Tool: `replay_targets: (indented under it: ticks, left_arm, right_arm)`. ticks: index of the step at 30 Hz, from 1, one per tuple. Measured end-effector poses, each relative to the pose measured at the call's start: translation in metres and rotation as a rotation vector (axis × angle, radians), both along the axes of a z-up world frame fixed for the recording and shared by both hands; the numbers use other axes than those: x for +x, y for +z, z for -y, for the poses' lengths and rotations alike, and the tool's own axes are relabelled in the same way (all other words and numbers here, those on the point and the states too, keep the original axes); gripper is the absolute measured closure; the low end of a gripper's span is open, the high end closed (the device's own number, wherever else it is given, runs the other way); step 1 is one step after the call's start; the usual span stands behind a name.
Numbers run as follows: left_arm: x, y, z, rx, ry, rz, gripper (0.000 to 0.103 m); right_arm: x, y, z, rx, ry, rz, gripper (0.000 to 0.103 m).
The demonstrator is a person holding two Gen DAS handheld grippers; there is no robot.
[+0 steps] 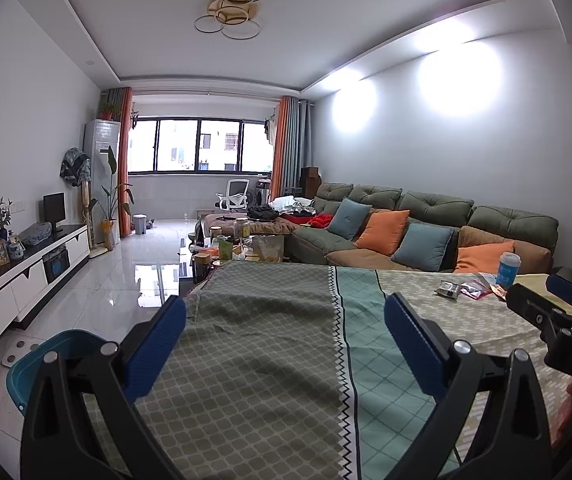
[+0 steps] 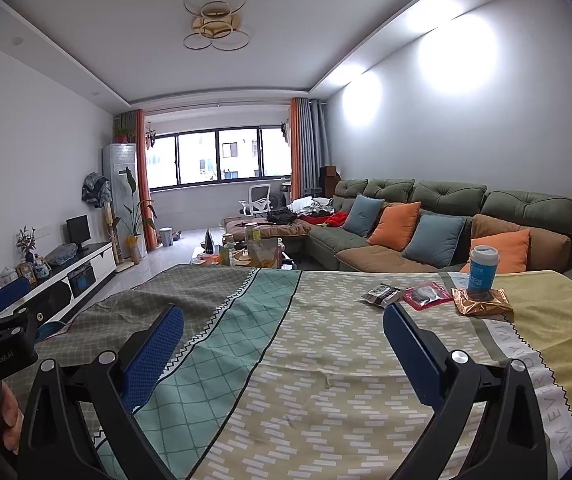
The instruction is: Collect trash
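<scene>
Right-wrist view showed both grippers, right gripper [image 2: 284, 344] and left gripper [image 1: 285, 332], spread and empty, while three wrappers [image 2: 425, 295] and a cup [image 2: 482, 267] lay uncollected at one o'clock on the cloth.

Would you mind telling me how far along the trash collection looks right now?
Nothing shows as collected: the teal bin beside the table looks empty where visible. Both the left gripper and right gripper are open, holding nothing. Three wrappers and a cup lie on the tablecloth.
</scene>
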State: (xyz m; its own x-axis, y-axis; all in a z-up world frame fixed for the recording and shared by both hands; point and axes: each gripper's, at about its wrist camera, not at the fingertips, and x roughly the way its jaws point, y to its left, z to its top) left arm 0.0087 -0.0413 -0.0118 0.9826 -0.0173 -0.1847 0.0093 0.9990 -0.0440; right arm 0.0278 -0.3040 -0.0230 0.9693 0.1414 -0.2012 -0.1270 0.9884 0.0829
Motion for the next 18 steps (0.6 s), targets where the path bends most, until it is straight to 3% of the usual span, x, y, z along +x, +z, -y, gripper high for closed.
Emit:
replay_targets:
  ticks: [18]
  left_arm:
    - [-0.0006,-0.0010,0.0013,0.011,0.012,0.012,0.003]
  right_arm:
    - [-0.0008,0.0009,0.0012,-0.001,-0.002,0.005,0.004]
